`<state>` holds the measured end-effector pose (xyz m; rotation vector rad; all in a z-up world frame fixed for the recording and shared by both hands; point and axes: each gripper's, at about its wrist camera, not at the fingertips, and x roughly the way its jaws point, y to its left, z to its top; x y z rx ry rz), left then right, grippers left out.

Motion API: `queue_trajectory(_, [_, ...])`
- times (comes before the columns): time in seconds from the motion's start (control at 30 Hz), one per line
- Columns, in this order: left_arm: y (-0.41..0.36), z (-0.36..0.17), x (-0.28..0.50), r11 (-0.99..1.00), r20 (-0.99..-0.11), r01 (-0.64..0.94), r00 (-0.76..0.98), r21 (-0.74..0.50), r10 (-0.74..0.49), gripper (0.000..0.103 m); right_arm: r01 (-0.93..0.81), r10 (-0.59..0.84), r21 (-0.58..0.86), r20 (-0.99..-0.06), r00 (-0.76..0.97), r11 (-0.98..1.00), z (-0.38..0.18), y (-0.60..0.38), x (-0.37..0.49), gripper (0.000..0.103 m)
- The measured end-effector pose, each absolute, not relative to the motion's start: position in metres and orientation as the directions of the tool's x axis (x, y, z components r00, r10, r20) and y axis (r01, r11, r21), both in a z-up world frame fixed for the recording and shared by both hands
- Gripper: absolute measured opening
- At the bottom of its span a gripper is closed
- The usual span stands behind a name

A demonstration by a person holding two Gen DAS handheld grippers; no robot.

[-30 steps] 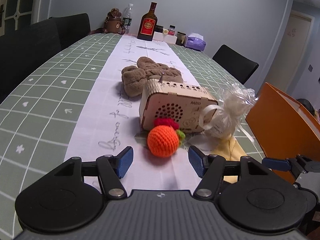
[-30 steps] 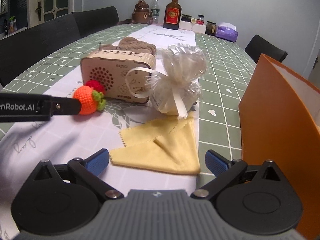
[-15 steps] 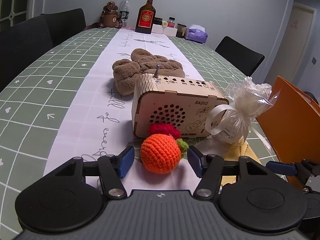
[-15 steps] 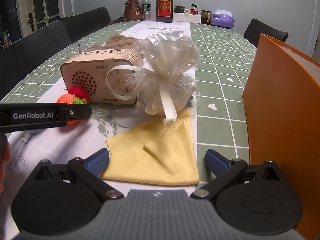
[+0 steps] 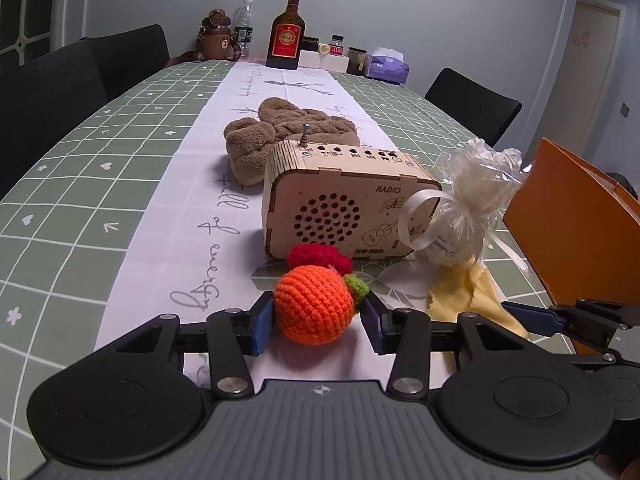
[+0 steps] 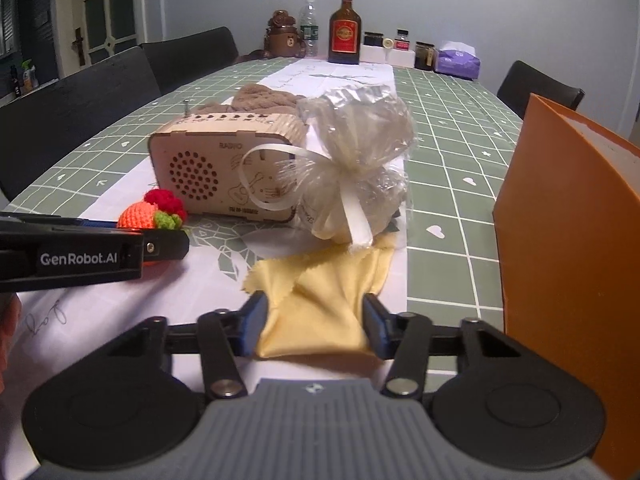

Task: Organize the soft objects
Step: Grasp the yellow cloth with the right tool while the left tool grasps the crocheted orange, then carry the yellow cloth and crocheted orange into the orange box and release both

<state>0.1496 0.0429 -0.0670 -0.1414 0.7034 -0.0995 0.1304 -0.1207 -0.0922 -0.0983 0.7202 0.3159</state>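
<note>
Both tongs have narrowed from wide within the last second and are closing now, which suggests two grasps are being started together. The left tongs [image 5: 317, 316] are closing around the orange ball [image 5: 314, 305]; the left pad is touching it, the right pad is just beside its green leaf. The right tongs [image 6: 313, 326] are closing on the yellow cloth [image 6: 316, 304], bunching its near edge between the pads. Ball and cloth are both lying on the desk [image 5: 80, 208], in front of the radio [image 5: 340, 204]. Neither looks lifted yet.
</note>
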Motion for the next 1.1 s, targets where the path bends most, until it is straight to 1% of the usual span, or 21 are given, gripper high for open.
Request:
queue_trajectory(0.03, [0.044, -0.066, 0.147, 0.986, -0.637, 0.041, 0.759, -0.162, -0.136, 0.052, -0.329, 0.257, 0.016, -0.660, 0.706, 0.944, -0.092, -0.120, 0.129, 0.033])
queue_trajectory(0.07, [0.044, -0.066, 0.144, 0.986, -0.637, 0.038, 0.759, -0.161, -0.133, 0.052, -0.343, 0.265, 0.011, -0.659, 0.704, 0.939, -0.092, -0.118, 0.127, 0.028])
queue_trajectory(0.1, [0.045, -0.065, 0.141, 0.986, -0.638, 0.036, 0.759, -0.161, -0.132, 0.052, -0.354, 0.270, 0.006, -0.658, 0.702, 0.935, -0.092, -0.116, 0.126, 0.017])
queue_trajectory(0.13, [0.045, -0.064, 0.139, 0.987, -0.638, 0.035, 0.759, -0.160, -0.130, 0.052, -0.362, 0.272, -0.001, -0.659, 0.701, 0.932, -0.092, -0.115, 0.124, 0.010])
queue_trajectory(0.2, [0.045, -0.062, 0.134, 0.988, -0.644, 0.028, 0.756, -0.149, -0.118, 0.052, -0.367, 0.263, -0.019, -0.663, 0.701, 0.930, -0.091, -0.112, 0.121, 0.007])
queue_trajectory(0.53, [0.043, -0.058, 0.105, 0.993, -0.658, 0.013, 0.748, -0.121, -0.090, 0.052, -0.392, 0.296, 0.015, -0.682, 0.669, 0.920, -0.085, -0.112, 0.090, 0.005])
queue_trajectory(0.9, [0.042, -0.047, 0.063, 0.994, -0.639, 0.028, 0.764, -0.107, -0.090, 0.052, -0.465, 0.351, -0.031, -0.612, 0.709, 0.885, -0.050, -0.109, 0.027, 0.005])
queue_trajectory(1.1, [0.035, -0.036, 0.046, 0.998, -0.680, 0.044, 0.731, -0.038, -0.058, 0.052, -0.509, 0.376, -0.050, -0.614, 0.694, 0.859, -0.035, -0.111, 0.005, 0.005])
